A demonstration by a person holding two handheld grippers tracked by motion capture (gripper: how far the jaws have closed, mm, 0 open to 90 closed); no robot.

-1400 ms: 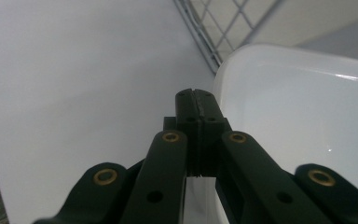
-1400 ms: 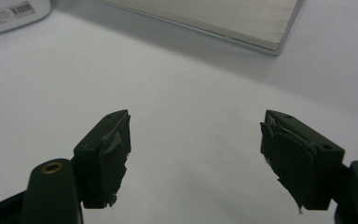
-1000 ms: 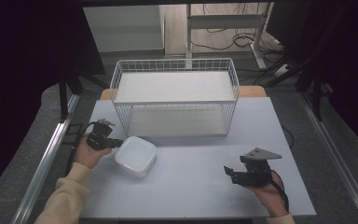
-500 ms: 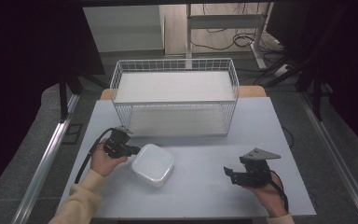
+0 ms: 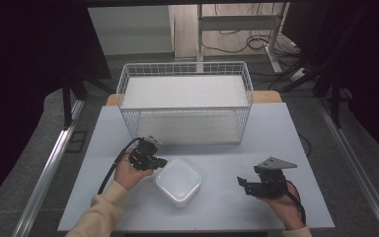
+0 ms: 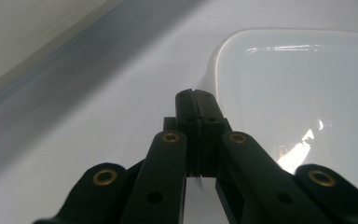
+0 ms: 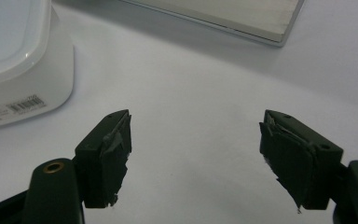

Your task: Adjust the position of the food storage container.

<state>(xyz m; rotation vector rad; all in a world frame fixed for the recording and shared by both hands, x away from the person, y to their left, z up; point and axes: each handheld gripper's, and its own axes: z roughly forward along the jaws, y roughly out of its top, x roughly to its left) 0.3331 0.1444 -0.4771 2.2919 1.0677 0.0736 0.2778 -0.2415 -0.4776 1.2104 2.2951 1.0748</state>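
Note:
A white square lidded container [image 5: 178,181] lies on the table near its middle front. My left gripper [image 5: 162,162] is shut, its tip against the container's left edge; in the left gripper view the closed jaws [image 6: 196,95] touch the rim of the container [image 6: 298,102] with nothing between them. My right gripper [image 5: 242,183] rests at the front right, pointing left toward the container, apart from it. In the right gripper view its jaws [image 7: 196,140] stand wide open over bare table, and the container [image 7: 14,60] with a barcode label sits at the upper left.
A white wire basket [image 5: 185,101] stands across the back of the white table [image 5: 306,148]. Its base edge [image 7: 242,18] lies ahead of the right gripper. Dark floor and cables surround the table.
My left gripper has slid rightward across the table, and the white container has moved right with it, pushed from the left side toward the middle. The right gripper has stayed still.

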